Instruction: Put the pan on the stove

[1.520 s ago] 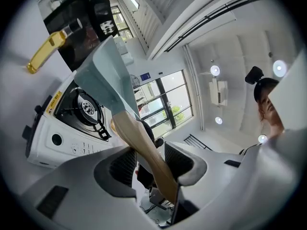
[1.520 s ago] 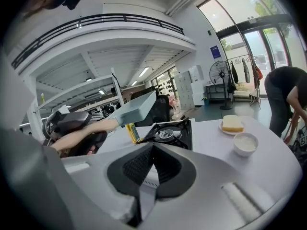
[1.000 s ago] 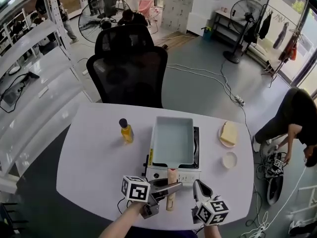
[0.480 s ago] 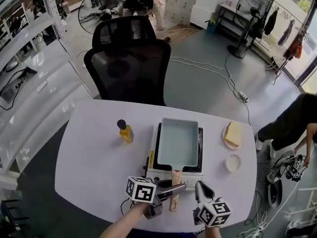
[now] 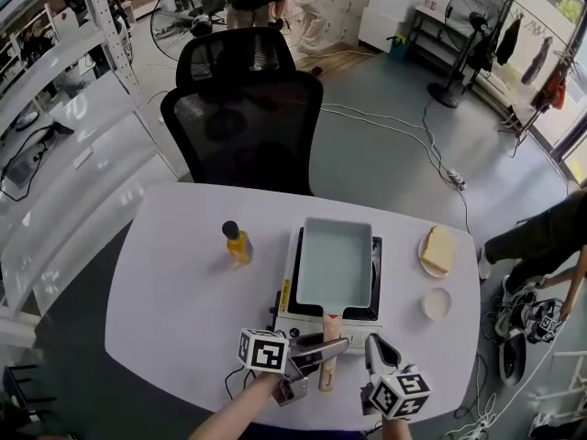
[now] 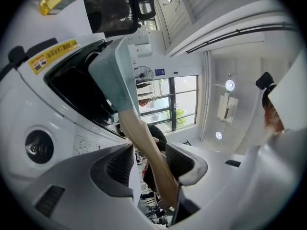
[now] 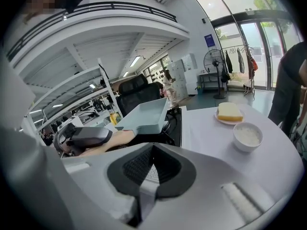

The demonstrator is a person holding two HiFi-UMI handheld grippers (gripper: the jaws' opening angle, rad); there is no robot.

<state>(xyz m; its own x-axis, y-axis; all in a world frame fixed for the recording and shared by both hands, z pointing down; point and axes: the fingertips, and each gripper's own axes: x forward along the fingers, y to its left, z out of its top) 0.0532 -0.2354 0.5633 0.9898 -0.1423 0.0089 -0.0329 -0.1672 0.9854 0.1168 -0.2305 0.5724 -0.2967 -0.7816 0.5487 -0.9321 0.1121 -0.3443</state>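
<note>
Pan (image 5: 335, 264) sits on the stove (image 5: 305, 318), with its handle (image 5: 329, 328) pointing back at me over the front edge. My left gripper (image 5: 323, 354) has that handle between its jaws, which are opening: the handle lies along one pad, with a gap at the other. My right gripper (image 5: 374, 351) is closed on nothing, held just right of the handle. Farther out on the table (image 5: 174, 319), a bottle (image 5: 238, 243) stands left of the stove. Bread (image 5: 438, 248) on a plate and a bowl (image 5: 437, 302) sit to its right.
</note>
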